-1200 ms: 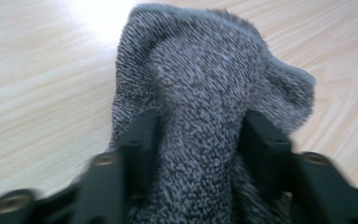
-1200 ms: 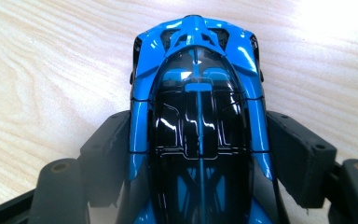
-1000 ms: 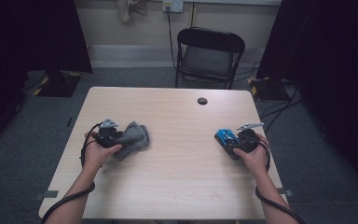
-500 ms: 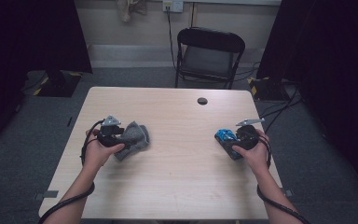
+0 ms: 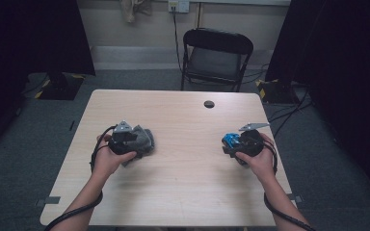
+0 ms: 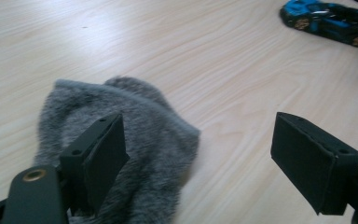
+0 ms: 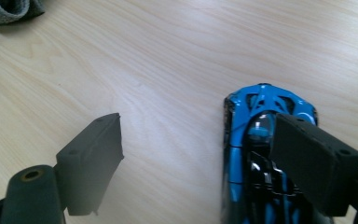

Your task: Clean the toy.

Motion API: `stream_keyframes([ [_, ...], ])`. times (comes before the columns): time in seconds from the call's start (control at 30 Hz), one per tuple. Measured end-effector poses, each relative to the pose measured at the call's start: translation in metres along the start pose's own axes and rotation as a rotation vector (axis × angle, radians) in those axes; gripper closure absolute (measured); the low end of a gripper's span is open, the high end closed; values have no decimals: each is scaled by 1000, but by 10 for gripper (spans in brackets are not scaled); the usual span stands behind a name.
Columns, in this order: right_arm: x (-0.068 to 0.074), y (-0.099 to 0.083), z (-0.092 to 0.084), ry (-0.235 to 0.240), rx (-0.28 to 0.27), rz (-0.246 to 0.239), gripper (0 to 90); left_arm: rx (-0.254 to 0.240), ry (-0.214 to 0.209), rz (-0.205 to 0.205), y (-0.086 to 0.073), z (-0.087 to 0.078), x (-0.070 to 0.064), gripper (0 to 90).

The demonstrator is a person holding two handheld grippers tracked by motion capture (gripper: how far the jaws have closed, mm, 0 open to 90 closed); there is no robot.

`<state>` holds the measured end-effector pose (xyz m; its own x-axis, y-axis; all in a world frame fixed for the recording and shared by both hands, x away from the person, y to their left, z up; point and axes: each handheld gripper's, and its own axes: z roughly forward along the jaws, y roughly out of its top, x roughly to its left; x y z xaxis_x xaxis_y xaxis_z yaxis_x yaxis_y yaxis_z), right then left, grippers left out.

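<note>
Grey fuzzy cloth [image 6: 121,140] and blue toy car [image 7: 261,154] lie under open jaws.

Dim room, lit table [image 5: 183,192], soft shadows, close jaws blurred

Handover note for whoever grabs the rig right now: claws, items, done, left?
Left claw: open, jaws just widened, nothing gripped; fluffy grey fabric piece lies on the light wooden table under its left jaw.
Right claw: open, jaws just widened; small blue toy car sits on the table beneath its right jaw, not clamped.
Done: both items look released.
Left: unclear; probably pull both claws clear.
</note>
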<state>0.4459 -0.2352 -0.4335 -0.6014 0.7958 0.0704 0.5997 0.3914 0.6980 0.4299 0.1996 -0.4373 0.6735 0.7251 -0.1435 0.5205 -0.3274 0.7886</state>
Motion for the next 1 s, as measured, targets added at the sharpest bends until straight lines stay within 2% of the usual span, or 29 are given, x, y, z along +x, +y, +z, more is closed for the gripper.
stream_keyframes([
  [0.27,18,3,6,60,0,-25,158,11,-30,24,-2,4,-15,174],
  [0.37,23,3,7,58,3,-47,158,15,-36,41,-3,6,-18,172],
  [0.47,26,2,9,81,0,-41,157,6,-53,30,-7,9,-22,172],
  [0.57,31,1,11,103,1,-53,153,9,-64,36,-10,12,-25,174],
  [0.8,42,-2,16,117,-2,-69,153,-11,-89,36,-12,12,-32,169],
  [1.0,50,-1,20,126,8,-87,151,-9,-107,46,-14,12,-38,168],
])
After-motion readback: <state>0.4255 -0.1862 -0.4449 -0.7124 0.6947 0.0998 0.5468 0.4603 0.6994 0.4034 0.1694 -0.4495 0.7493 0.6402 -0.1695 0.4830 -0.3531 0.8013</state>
